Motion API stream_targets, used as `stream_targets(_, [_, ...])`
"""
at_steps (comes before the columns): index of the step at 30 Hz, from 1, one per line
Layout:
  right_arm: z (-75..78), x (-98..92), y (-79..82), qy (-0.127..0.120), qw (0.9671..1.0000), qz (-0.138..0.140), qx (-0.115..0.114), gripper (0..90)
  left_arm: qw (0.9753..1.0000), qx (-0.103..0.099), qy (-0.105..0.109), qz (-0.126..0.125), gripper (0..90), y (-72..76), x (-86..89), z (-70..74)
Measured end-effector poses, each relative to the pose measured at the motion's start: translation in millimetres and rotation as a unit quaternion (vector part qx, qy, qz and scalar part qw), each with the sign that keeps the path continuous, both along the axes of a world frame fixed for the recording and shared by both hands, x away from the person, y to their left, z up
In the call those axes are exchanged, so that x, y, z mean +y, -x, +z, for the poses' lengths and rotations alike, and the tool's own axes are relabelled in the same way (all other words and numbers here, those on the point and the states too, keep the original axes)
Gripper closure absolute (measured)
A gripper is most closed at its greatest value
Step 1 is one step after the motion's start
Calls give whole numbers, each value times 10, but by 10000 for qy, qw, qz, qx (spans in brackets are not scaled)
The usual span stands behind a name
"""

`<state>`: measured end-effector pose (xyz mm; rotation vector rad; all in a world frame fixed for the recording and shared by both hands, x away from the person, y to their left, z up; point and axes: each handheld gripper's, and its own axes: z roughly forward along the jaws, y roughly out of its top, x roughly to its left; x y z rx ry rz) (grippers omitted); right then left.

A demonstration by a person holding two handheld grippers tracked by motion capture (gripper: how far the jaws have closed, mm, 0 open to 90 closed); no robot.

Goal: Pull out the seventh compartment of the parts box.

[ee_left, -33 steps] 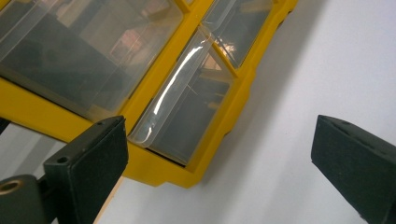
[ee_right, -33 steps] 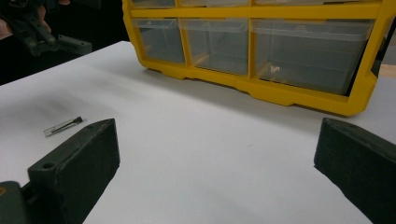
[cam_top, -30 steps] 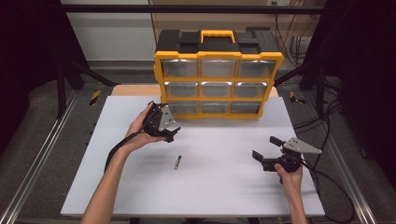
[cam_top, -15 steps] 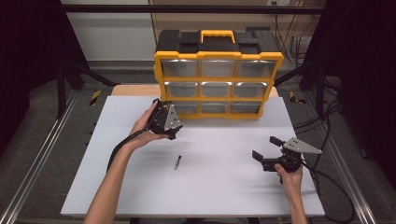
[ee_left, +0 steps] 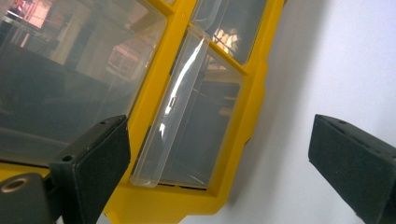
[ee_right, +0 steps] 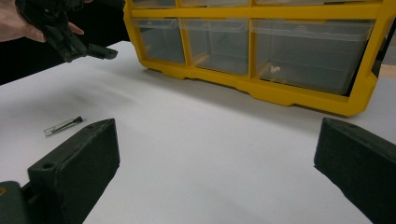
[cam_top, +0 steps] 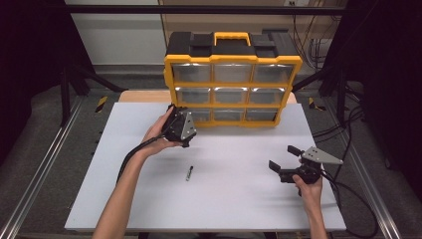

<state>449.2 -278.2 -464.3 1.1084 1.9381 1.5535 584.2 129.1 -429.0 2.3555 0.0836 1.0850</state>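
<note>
At centre frame, the left gripper (cam_top: 180, 125), fingers (ee_left: 91, 161) spread wide, nears the bottom-left drawer (ee_left: 187, 126) of the yellow organizer (cam_top: 233, 79) on the table (cam_top: 239, 199); approaching askew, they could slip off its lip, while the right gripper (cam_top: 286, 167) idles open at lower right.

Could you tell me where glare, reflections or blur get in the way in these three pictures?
High view: even light, a bright strip along the tops of the organizer's clear drawers. Left gripper view: drawer fronts mirror the room, and a white glare streak runs down a drawer handle. Right gripper view: jaws in front look soft, the small bit sharp enough.
</note>
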Motion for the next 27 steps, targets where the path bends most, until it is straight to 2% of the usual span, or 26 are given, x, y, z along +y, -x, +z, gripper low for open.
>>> stream_targets(5, [-2, 3, -1, 7, 10000, -4, 12, 8, 9999, -56, -96, 5, 63, -33, -22, -40])
stream_targets(7, [-3, 2, -1, 14, 10000, -2, 11, 8, 9996, -87, -252, 3, 66, -44, -31, -61])
stream_targets(9, [-3, 3, -2, 11, 10000, -4, 10, 8, 9995, -120, -307, 4, 68, -52, -39, -79])
stream_targets(17, [-3, 3, -1, 15, 10000, -2, 12, 8, 9989, -241, -400, -11, 90, -78, -81, -135])
stream_targets(26, [1, -1, 0, -1, 10000, -1, -5, 9, 9962, -497, -716, -3, 135, -111, -129, -208])
stream_targets(27, [1, -1, 0, -1, 10000, -1, -5, 9, 9965, -501, -670, -8, 135, -114, -135, -228])
